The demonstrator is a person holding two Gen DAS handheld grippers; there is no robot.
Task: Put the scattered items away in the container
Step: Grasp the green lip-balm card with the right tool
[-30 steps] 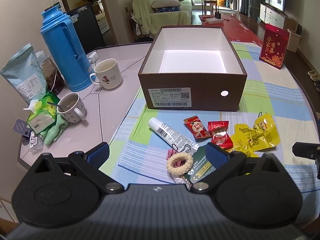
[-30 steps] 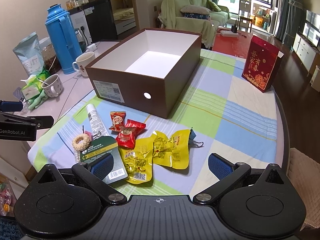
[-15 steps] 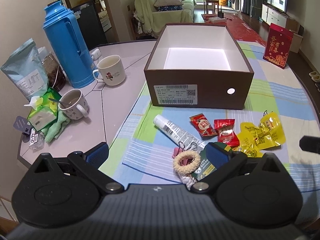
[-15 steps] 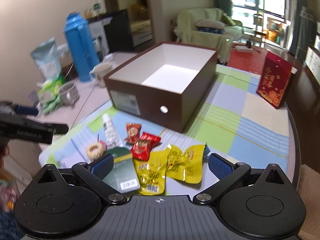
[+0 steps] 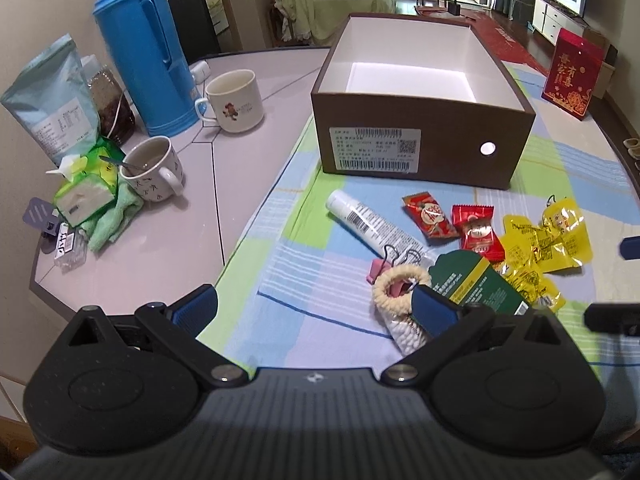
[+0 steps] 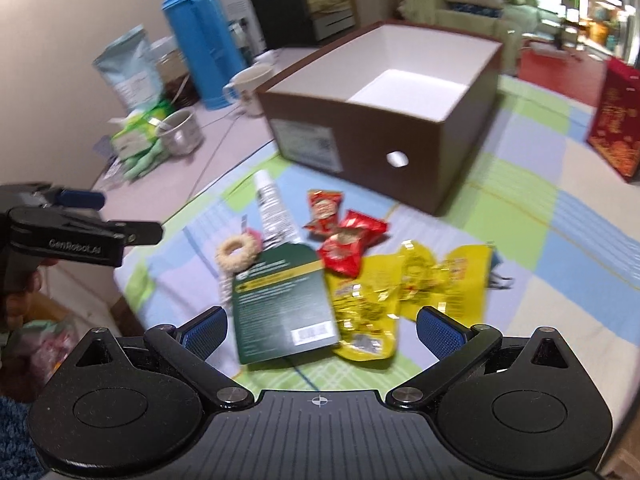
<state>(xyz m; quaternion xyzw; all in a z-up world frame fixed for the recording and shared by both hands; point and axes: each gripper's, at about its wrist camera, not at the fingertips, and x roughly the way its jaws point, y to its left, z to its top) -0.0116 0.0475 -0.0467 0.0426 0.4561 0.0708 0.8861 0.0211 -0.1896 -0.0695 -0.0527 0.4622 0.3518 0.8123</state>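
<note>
Before the brown box (image 5: 424,148), on the checked cloth (image 5: 288,264) over the bench: white tube (image 5: 372,226), two red sweets (image 5: 452,224), yellow packets (image 5: 548,240), green card (image 5: 476,280), cream hair ring (image 5: 398,292) lying on a pink clip (image 5: 378,270). Box interior white, bare. Left hand-held gripper (image 5: 316,308) jaws wide, holding nothing, nearest the hair ring. Right hand-held gripper (image 6: 320,330) jaws wide, holding nothing, nearest the green card and yellow packets. Right view blurred.

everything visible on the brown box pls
The brown rectangular cardboard box has a white interior and no lid, and nothing shows inside it. Its near wall carries a white barcode and QR label and a round finger hole. It stands upright on the checked cloth, behind the scattered items and apart from them; neither hand-held gripper touches it.
</note>
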